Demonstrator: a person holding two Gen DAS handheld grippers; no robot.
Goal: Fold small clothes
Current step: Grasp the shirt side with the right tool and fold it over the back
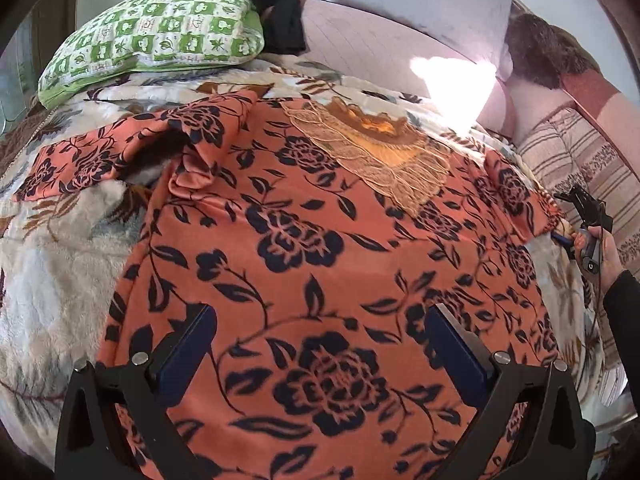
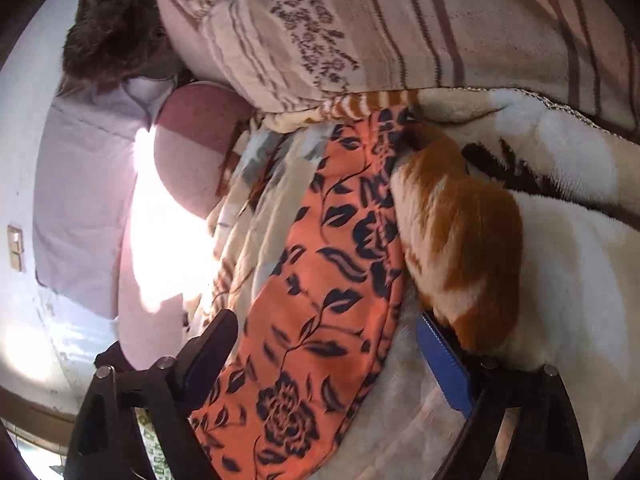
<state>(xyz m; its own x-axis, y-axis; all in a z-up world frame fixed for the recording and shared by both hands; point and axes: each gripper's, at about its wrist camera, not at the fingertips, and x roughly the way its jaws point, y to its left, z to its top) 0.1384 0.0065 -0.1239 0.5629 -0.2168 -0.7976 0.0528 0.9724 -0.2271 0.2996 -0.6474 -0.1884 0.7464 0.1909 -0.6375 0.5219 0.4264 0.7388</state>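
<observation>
An orange flowered dress [image 1: 320, 248] is spread on a fluffy leaf-print blanket [image 1: 60, 280] beside a green checked pillow [image 1: 160, 40]. The left gripper [image 1: 320, 344] is held wide open above it. The right gripper [image 2: 328, 344] is spread around its sleeve.

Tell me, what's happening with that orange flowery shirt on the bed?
A person is getting ready to fold the orange flowered top, which lies spread out on a fluffy blanket. The left tool hangs open over its lower part. The right tool, also open, sits astride the sleeve edge. Nothing is folded yet.
</observation>
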